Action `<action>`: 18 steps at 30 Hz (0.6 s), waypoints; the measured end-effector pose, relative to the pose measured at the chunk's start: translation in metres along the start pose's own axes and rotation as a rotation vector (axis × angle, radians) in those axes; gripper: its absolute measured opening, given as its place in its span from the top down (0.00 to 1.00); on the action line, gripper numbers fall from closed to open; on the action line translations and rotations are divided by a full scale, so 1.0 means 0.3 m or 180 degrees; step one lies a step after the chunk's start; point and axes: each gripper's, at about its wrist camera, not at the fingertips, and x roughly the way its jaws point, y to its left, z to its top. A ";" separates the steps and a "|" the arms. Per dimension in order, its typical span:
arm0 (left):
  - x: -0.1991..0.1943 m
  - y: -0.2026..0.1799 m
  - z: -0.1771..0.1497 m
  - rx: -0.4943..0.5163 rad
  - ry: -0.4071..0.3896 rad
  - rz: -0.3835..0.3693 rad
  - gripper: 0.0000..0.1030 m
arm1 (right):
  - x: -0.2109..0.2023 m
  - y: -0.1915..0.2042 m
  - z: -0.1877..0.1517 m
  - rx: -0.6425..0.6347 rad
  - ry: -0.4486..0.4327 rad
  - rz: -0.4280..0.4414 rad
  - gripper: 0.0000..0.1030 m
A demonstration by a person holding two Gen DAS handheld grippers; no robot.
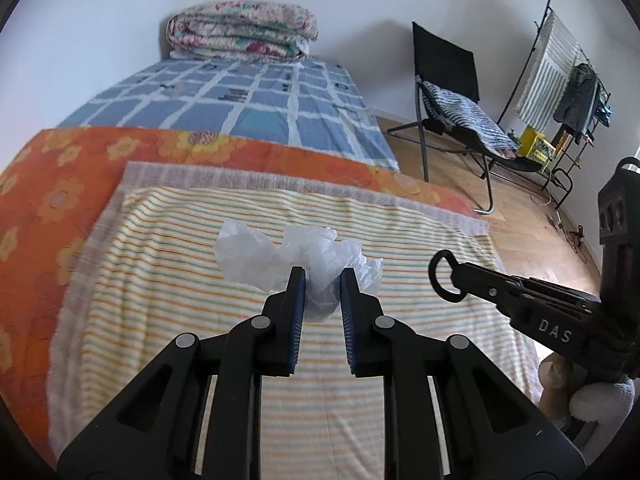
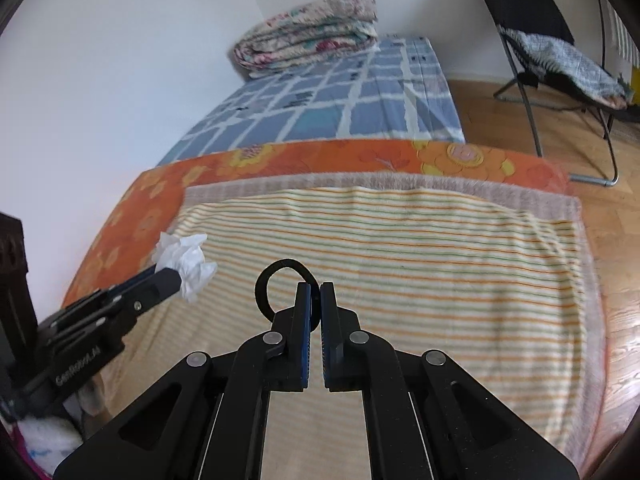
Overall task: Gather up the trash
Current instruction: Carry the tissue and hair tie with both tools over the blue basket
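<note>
The left gripper (image 1: pixel 323 276) has its jaws pinched on a crumpled white tissue (image 1: pixel 296 258), held up above the striped towel (image 1: pixel 280 360) on the bed (image 1: pixel 248 100). The right gripper (image 2: pixel 315 290) has its jaws squeezed nearly all the way together on a black hair tie (image 2: pixel 266 280), also lifted over the towel

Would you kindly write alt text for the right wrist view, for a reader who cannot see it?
The right claw is shut on a black elastic loop above a striped towel spread over an orange floral cover. At left, the left claw grips crumpled white tissue; a folded quilt lies beyond.
</note>
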 end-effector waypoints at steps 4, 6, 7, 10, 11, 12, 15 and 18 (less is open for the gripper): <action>-0.130 -0.035 -0.010 0.0091 -0.0041 -0.0028 0.84 | -0.151 0.048 -0.038 -0.0104 -0.0086 -0.0011 0.97; -0.210 -0.060 -0.023 0.0137 -0.0070 -0.0062 0.84 | -0.212 0.066 -0.058 -0.0144 -0.0123 -0.0012 0.97; -0.240 -0.071 -0.029 0.0154 -0.0084 -0.0077 0.84 | -0.258 0.079 -0.075 -0.0161 -0.0157 -0.0011 0.97; -0.349 -0.106 -0.058 0.0237 -0.0129 -0.0121 0.84 | -0.366 0.110 -0.128 -0.0191 -0.0244 -0.0001 0.97; -0.379 -0.115 -0.070 0.0253 -0.0133 -0.0137 0.84 | -0.392 0.123 -0.146 -0.0216 -0.0266 -0.0004 0.97; -0.413 -0.124 -0.086 0.0267 -0.0136 -0.0155 0.84 | -0.432 0.144 -0.177 -0.0258 -0.0298 -0.0009 0.97; -0.509 -0.150 -0.138 0.0314 -0.0160 -0.0206 0.84 | -0.506 0.180 -0.246 -0.0283 -0.0340 0.0048 0.97; -0.602 -0.172 -0.203 0.0343 -0.0169 -0.0252 0.84 | -0.563 0.210 -0.308 -0.0322 -0.0355 0.0071 0.97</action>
